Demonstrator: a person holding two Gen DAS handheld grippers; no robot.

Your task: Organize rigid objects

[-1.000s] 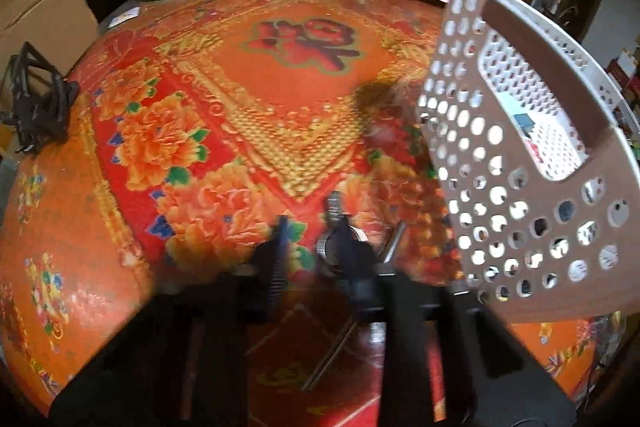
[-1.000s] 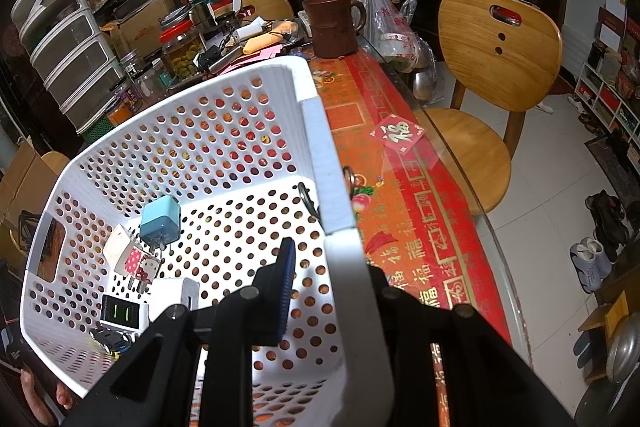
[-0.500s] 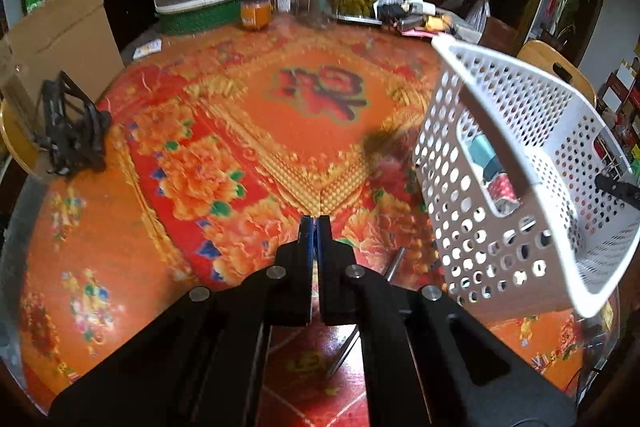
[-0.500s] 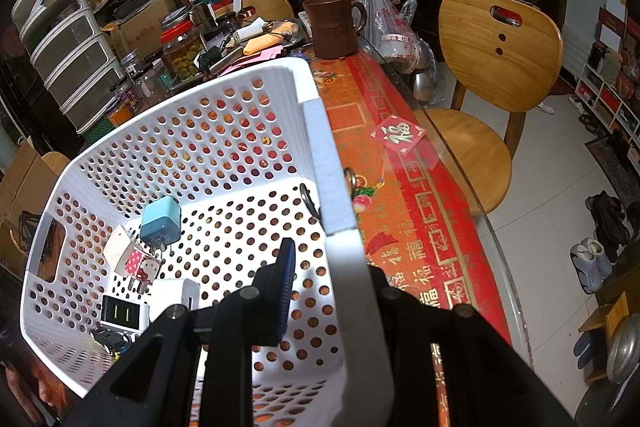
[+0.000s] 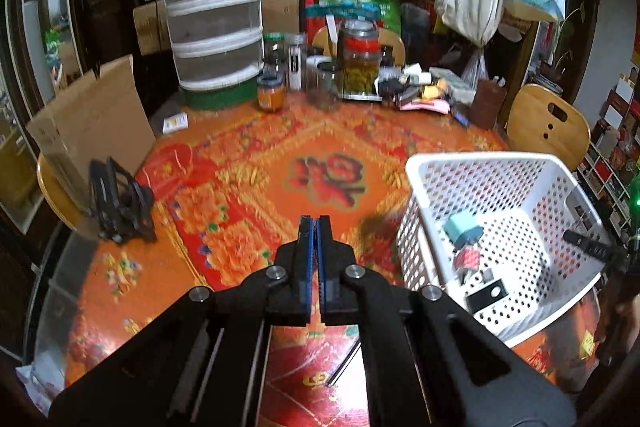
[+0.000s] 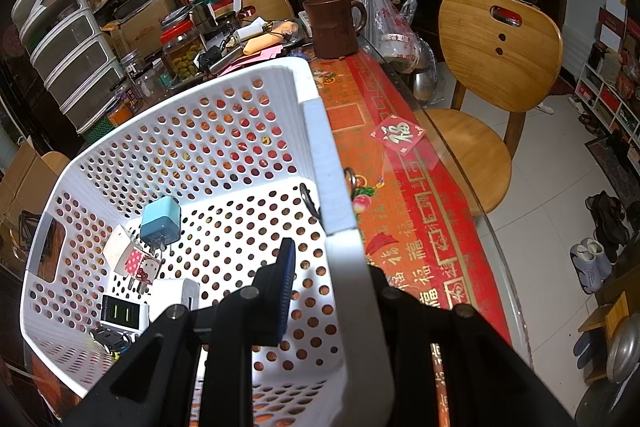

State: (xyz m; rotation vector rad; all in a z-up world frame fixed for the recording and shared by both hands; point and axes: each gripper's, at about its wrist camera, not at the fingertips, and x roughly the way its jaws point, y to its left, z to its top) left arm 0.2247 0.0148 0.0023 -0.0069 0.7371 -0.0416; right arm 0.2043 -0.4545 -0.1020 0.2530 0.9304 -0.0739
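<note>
The left tool (image 5: 315,227) hangs above the counter (image 5: 248,163) with its jaws pressed together, holding nothing. The right tool (image 6: 320,259) clamps the wall of the white basket (image 6: 224,131) at the counter's right edge; chargers (image 6: 160,221) lie inside. Jars (image 5: 358,61) crowd the far edge.

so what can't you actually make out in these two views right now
- Right gripper, right wrist view: the white basket wall hides its outer finger; the grip looks closed on the wall.
- Left gripper, left wrist view: fingers pressed together; anything thin between them cannot be seen.
- Dark item in the basket's near corner, right wrist view: too small and partly hidden by the gripper body.
- Tablecloth, left wrist view: blurred by motion.
</note>
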